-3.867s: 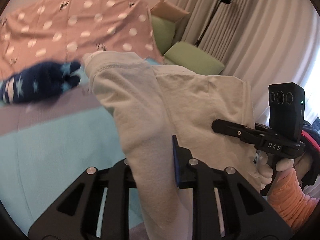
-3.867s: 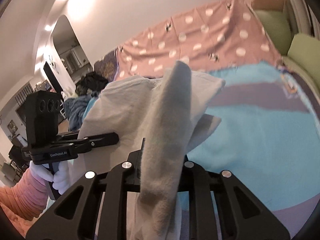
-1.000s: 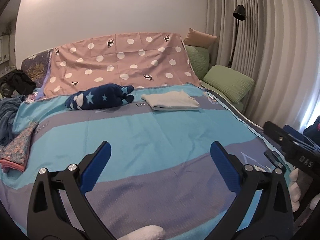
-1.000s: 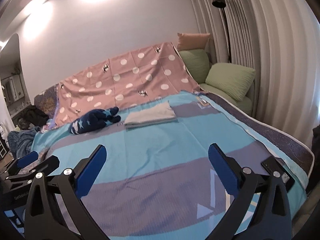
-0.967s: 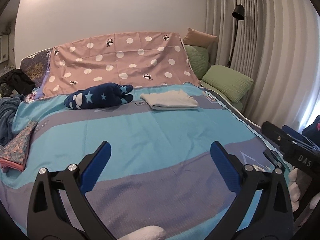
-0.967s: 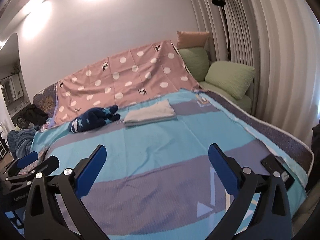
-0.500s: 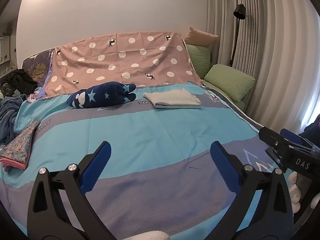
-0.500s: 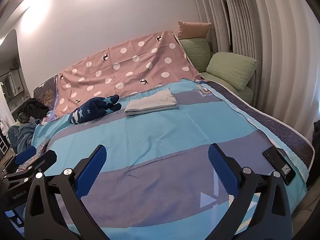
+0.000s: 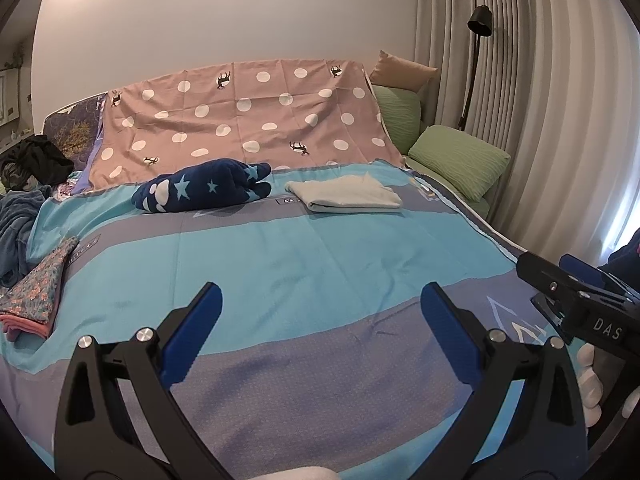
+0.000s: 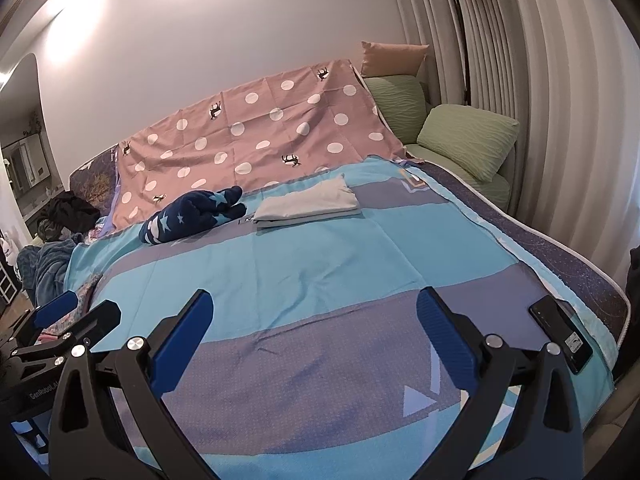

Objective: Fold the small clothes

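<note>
A folded pale grey garment [image 9: 344,198] [image 10: 308,202] lies flat at the far end of the bed, beside a rolled navy garment with white stars [image 9: 202,192] [image 10: 192,212]. A folded floral piece [image 9: 34,292] rests at the bed's left edge. My left gripper [image 9: 320,328] hangs open over the near part of the bed, with nothing between its blue pads. My right gripper [image 10: 312,324] is open and empty too, far from the clothes. Each gripper shows at the edge of the other's view, the right one [image 9: 576,300] held by a white-gloved hand [image 9: 590,384].
The bed has a blue and grey striped cover [image 9: 304,264]. A pink polka-dot sheet [image 9: 240,120] drapes the headboard. Green pillows [image 9: 456,160] and a floor lamp [image 9: 478,24] stand at the right by curtains. A black phone [image 10: 560,332] lies near the bed's right corner. Dark clothes [image 9: 24,200] are heaped at the left.
Earlier both grippers were shut on the pale grey garment, held up. Now it lies folded at the far end, both grippers are open and drawn back; over the last second they rose slightly.
</note>
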